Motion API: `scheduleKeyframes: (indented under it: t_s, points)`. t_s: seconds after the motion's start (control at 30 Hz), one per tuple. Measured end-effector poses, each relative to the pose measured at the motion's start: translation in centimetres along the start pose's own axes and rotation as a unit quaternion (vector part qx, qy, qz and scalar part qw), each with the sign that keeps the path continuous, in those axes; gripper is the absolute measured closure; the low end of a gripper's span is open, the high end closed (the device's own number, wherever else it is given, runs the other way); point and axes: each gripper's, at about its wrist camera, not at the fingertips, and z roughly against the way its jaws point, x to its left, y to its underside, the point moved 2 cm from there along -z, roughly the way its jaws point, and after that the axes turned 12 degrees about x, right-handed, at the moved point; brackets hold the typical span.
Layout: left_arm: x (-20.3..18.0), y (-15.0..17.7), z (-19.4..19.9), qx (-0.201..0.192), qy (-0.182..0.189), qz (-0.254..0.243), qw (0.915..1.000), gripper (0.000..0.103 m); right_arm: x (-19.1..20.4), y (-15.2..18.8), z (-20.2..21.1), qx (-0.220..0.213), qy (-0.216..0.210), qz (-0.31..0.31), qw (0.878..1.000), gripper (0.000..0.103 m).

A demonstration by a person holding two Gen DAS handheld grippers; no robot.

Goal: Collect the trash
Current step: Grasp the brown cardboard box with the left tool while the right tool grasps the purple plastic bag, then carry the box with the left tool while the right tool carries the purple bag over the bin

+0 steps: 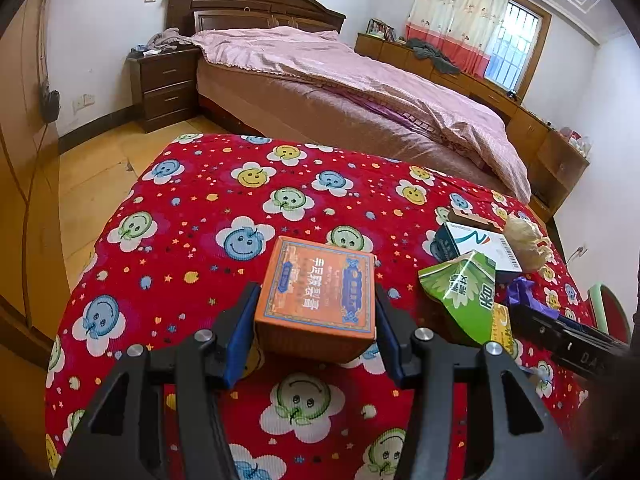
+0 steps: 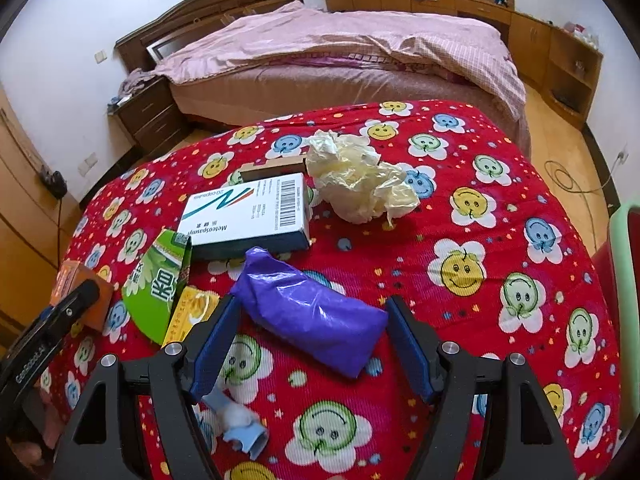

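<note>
- Left wrist view: your left tongs (image 1: 316,316) hold the orange box (image 1: 316,294) by its near end, a blue pad pressed on each flank, above the red smiley cloth of the bench (image 1: 192,208). Only the near part is caught, so the far end could tip down and the box slide out if you swing fast.
- At 3 o'clock lie the green carton (image 1: 464,296) and the white medicine box (image 1: 478,246), close together. Sweeping the orange box that way could knock them off the bench edge.
- Right wrist view: your right tongs (image 2: 310,344) stand wide, astride the purple plastic bag (image 2: 310,312), and I cannot tell whether the pads touch it. The bag looks slick and soft; a shallow close may pinch only film, and it slips free.
- A small blue object (image 2: 240,424) sits at 7 o'clock under the left finger; closing low could drag it or snag the cloth.
- The crumpled yellowish paper (image 2: 360,176) lies at 12 o'clock, well apart and light, so a passing arm may roll it.
</note>
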Motion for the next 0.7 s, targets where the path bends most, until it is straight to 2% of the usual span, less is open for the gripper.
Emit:
scheduleKeyframes:
  t_s: [0.03,0.1,0.2,0.47,0.7]
  points:
    - [0.0,0.0,0.0,-0.001,0.000,0.000,1.0000,0.049,0.0,0.0,0.0,-0.004,0.000,-0.001,1.000,0.028]
    - [0.0,0.0,0.0,0.000,0.001,0.000,1.0000,0.049,0.0,0.0,0.0,-0.010,0.007,0.000,1.000,0.040]
    - [0.0,0.0,0.0,0.000,0.001,0.000,1.0000,0.049,0.0,0.1,0.0,-0.014,0.013,0.007,1.000,0.048]
    - [0.0,0.0,0.4,-0.009,0.006,0.003,0.9999,0.049,-1.5,0.6,1.3,-0.018,-0.005,-0.010,1.000,0.058]
    - [0.2,0.0,0.8,-0.016,0.007,0.010,0.9998,0.049,-4.1,2.6,4.9,-0.043,-0.008,-0.028,0.999,0.058]
